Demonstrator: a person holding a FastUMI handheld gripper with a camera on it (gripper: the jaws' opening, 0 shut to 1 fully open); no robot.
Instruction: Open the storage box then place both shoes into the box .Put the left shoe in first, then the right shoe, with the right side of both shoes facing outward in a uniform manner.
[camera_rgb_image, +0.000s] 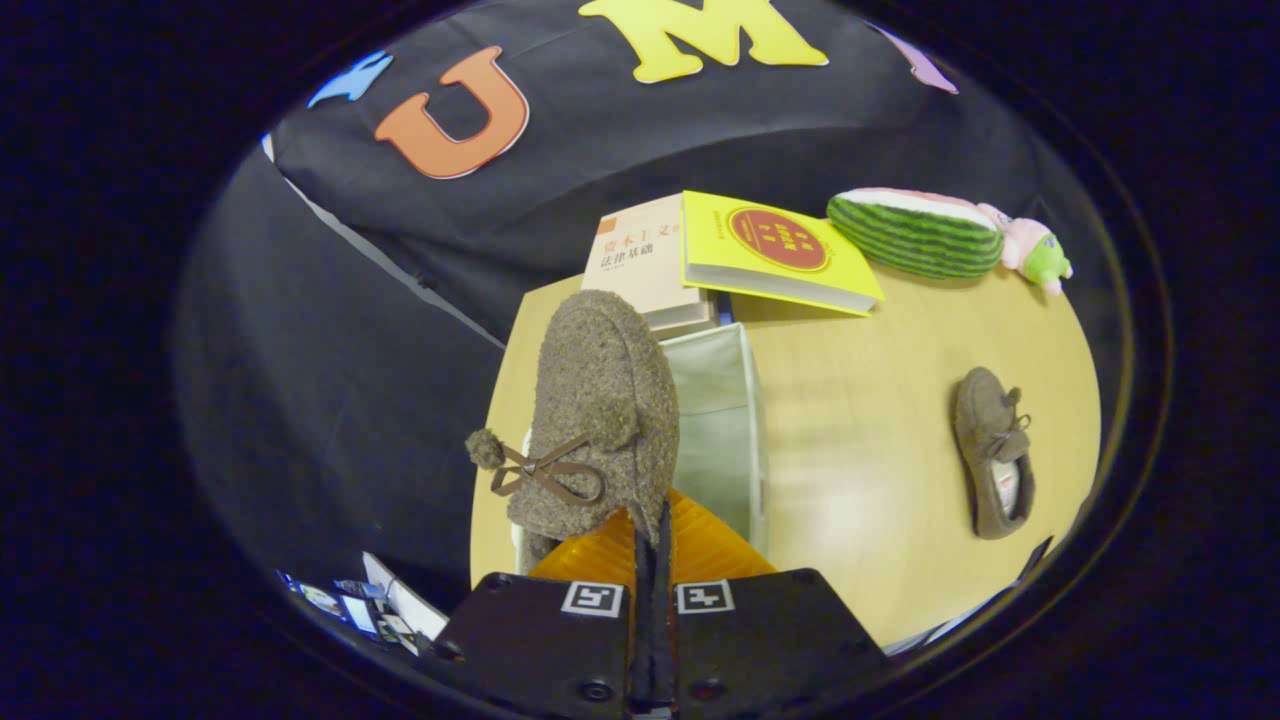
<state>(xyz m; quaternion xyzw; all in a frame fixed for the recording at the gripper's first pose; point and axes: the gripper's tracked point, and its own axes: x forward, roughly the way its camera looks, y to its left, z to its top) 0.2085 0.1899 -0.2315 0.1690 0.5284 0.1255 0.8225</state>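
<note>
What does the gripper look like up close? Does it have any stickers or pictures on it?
The gripper has two wide, flat dark blocks side by side, with a thin gap between them. Each block carries a small square black-and-white marker near that gap, like a little maze picture. Round screws sit along the near edge. Its fingers are narrow and ridged.

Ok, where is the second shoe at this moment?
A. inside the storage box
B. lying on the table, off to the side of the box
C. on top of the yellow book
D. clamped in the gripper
B: the second shoe lies on the table, apart from the storage box, while the gripper is shut on the first shoe over the box.
</note>
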